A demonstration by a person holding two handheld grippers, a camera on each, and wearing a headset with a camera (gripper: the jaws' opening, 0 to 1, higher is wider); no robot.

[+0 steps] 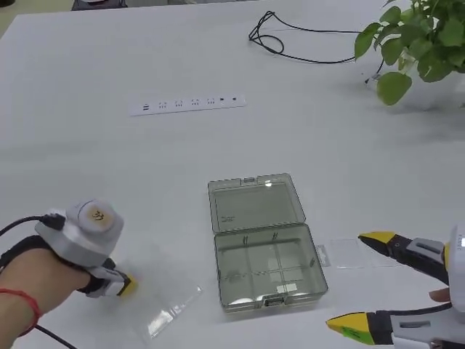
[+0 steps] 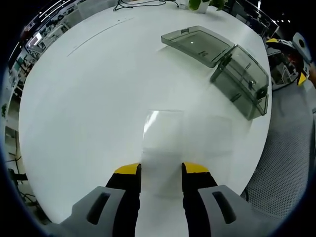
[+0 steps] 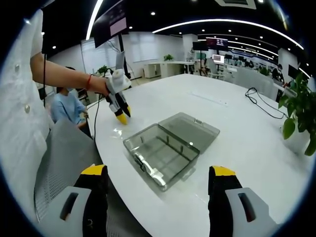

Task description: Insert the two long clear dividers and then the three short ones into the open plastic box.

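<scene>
Plastic box (image 1: 265,262) lies open on my bench (image 1: 109,160); left hand-held gripper (image 2: 161,168) slightly parted over a clear divider (image 2: 164,126), right hand-held gripper (image 3: 158,171) wide.

Head view high above the box (image 1: 256,207); gripper views low, on opposite sides.

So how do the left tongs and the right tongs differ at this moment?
The left tongs sit low over the table, at the clear dividers left of the box; the right tongs hover right of the box, aimed across it. The left tongs' jaws stand narrowly apart; the right tongs' jaws gape wide. Both have yellow tips.
</scene>
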